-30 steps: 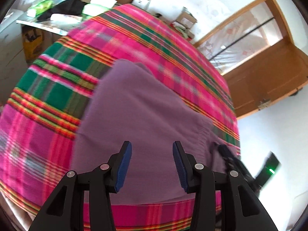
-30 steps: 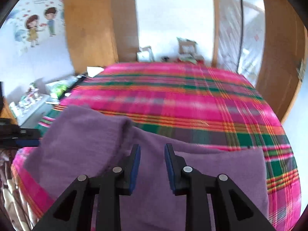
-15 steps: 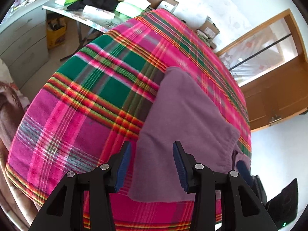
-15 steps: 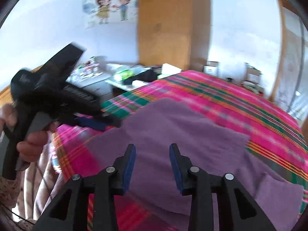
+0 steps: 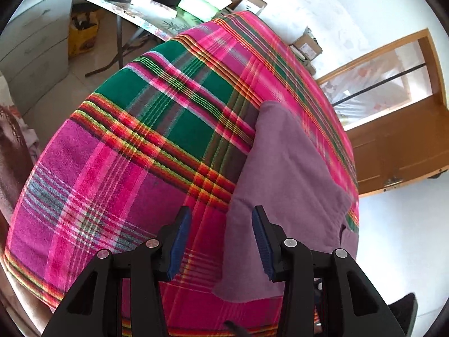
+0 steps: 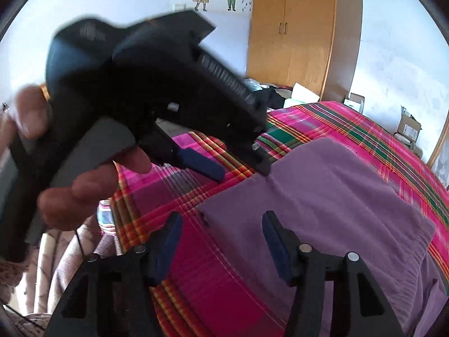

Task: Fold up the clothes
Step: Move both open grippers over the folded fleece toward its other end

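My left claw [image 5: 221,241] stands wide, blue pads apart, holding nothing. It hangs above the near edge of the bed, pointing along the left margin of the purple fleece garment [image 5: 283,196]. My right claw [image 6: 221,243] is likewise wide and empty, poised over the garment's near left corner.

The garment lies flat on the pink, green and orange plaid blanket [image 5: 146,168] as a long panel with at least one layer doubled over, its near end at the bed's front edge. This fits either a fold part done or a finished fold; the views do not settle which.

Risks:
1. The near hem lies at the bed's edge. A drag toward me could pull it over.
2. Fleece clings to the woven blanket. A low pinch could gather blanket with garment.
3. In the right view my left claw [image 6: 241,165], gripped by my left hand [image 6: 84,174], crosses close ahead, its tip just at the garment's edge. Converging on one corner invites a collision.
4. Seizing only the upper layer would undo the doubling.
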Available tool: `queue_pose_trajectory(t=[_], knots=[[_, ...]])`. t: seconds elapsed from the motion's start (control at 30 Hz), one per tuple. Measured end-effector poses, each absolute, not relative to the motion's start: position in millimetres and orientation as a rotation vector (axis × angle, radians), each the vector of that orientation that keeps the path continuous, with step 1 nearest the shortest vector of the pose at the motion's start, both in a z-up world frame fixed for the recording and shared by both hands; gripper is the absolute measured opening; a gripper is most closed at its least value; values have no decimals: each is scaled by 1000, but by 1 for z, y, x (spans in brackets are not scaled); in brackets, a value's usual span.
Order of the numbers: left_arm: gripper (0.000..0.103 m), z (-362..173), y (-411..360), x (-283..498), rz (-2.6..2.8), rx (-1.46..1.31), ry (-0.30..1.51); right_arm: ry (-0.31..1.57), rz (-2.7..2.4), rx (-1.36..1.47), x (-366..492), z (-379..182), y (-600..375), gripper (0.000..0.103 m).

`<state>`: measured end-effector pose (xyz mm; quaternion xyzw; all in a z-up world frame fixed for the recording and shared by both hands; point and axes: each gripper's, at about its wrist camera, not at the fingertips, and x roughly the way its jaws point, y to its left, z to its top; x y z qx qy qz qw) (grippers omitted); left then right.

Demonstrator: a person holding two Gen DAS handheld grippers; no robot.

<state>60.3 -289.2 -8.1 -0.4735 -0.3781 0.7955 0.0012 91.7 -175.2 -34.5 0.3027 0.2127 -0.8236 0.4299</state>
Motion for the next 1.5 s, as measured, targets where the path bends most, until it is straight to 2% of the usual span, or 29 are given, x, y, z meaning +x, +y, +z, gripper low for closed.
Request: queue_pose_trajectory(t=[0.07, 0.2, 0.3, 0.4, 0.6, 0.7, 1.27, 1.5], knots=[[58, -6, -289, 58, 2489, -1488, -1170, 571, -2092, 762, 90, -39, -179, 59], [59, -6, -288, 47, 2464, -1494, -1155, 552, -2120, 767, 89, -42, -179, 59], [59, -7, -289, 39, 2438, -1488, -1164, 561, -2131, 789, 87, -47, -182, 54], [59, -9, -292, 33, 2412, -1483, -1178, 569, -2151, 793, 87, -48, -181, 47], [60, -7, -288, 12, 2404, -1499, -1123, 552, -2168, 800, 83, -50, -176, 25], [61, -7, -286, -1, 2388, -1506, -1110, 531, -2167, 800, 80, -50, -171, 21], [61, -9, -281, -60, 2228, -1495, -1039, 411, -2182, 730, 69, -51, -146, 19], [61, -11, -282, -76, 2183, -1479, -1063, 391, -2174, 722, 60, -59, -142, 19]])
